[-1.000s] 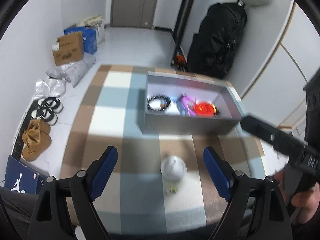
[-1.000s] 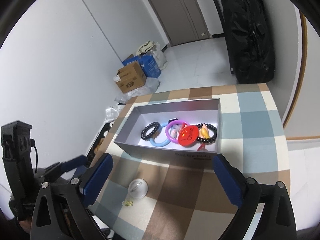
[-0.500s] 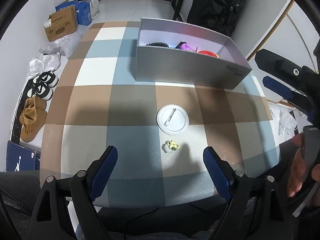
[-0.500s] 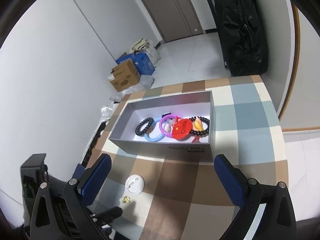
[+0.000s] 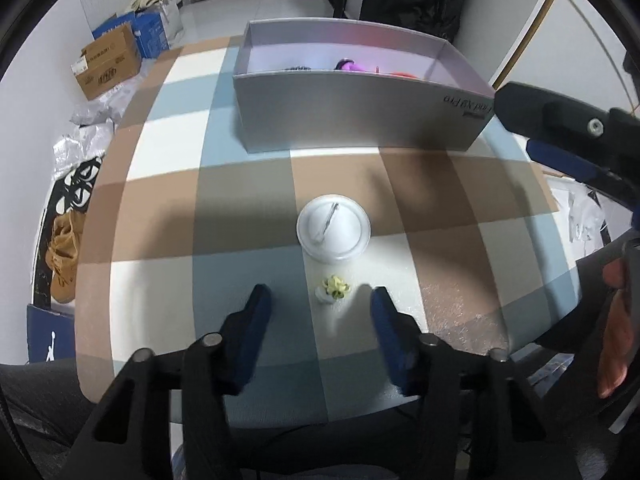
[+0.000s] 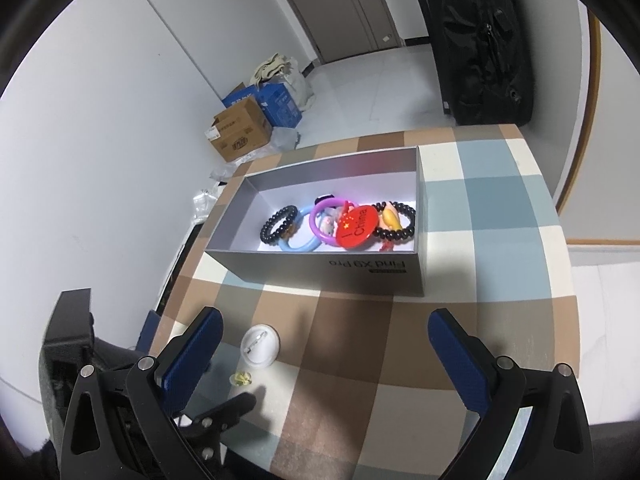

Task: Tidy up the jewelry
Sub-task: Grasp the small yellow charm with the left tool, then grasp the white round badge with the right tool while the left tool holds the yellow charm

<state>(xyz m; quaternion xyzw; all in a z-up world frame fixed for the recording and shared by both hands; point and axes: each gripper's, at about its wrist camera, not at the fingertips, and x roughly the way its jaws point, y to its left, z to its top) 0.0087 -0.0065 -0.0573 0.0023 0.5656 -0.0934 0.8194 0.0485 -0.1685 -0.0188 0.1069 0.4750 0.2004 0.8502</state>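
Observation:
A small yellow-green trinket lies on the checked tablecloth near its front edge. My left gripper hangs over it with the jaws closing; the trinket sits between the blue pads, untouched. Just beyond lies a white round pin badge, back side up. A grey open box further back holds black bead bracelets, blue and purple rings, and a red badge. My right gripper stands open above the cloth in front of the box, holding nothing.
The table's front edge runs close under both grippers. Cardboard and blue boxes, shoes and plastic bags lie on the floor to the left. A black bag leans on the wall behind the table. A hand holds the right gripper.
My left gripper has tilted down and sunk towards the trinket, and its jaws have narrowed around it. The right gripper has stayed nearly still.

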